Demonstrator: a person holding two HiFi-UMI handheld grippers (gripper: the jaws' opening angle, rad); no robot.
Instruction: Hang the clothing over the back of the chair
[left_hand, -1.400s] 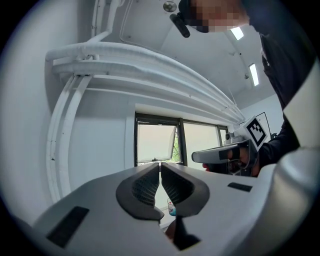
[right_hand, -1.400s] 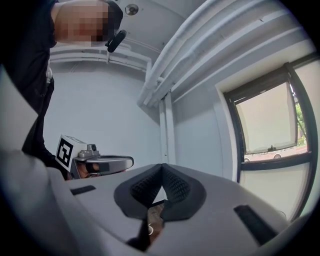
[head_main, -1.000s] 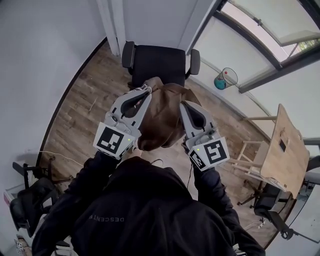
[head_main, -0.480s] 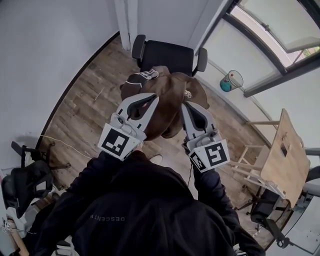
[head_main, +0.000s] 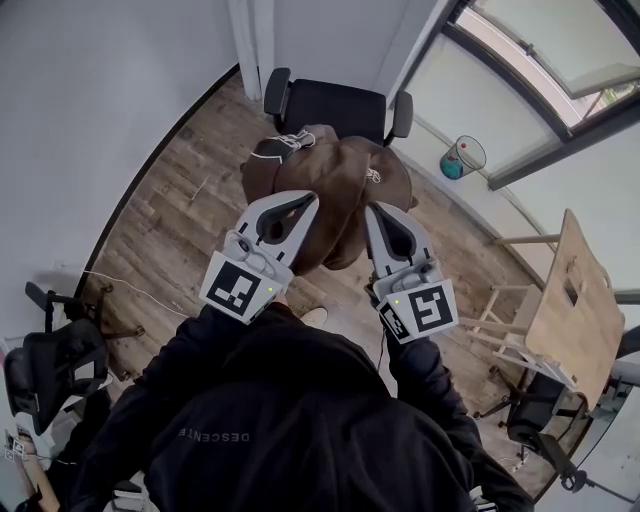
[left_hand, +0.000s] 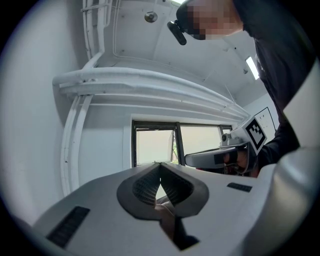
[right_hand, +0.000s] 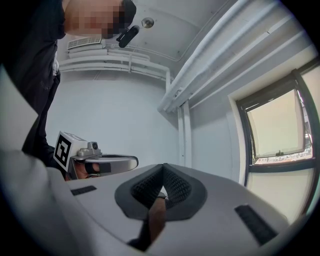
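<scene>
A brown garment (head_main: 330, 185) with a white drawstring hangs between my two grippers, just in front of the black office chair (head_main: 335, 105) by the far wall. The left gripper (head_main: 303, 198) is shut on the garment's left part, and the right gripper (head_main: 372, 210) is shut on its right part. In the left gripper view the jaws (left_hand: 160, 166) meet with brown cloth (left_hand: 167, 217) pinched below the tips. The right gripper view shows the same: jaws (right_hand: 162, 169) closed, with cloth (right_hand: 156, 215) caught between them. The garment hides the chair's seat.
A teal bin (head_main: 460, 160) stands by the window at the right. A wooden table (head_main: 570, 300) is at the far right, with a chair base below it. Another dark chair (head_main: 50, 370) is at the lower left. A white cable (head_main: 120, 285) lies on the wooden floor.
Both grippers have carried the brown garment forward toward the black chair. The cloth now hangs wider between them, with its drawstring showing at the top left.
</scene>
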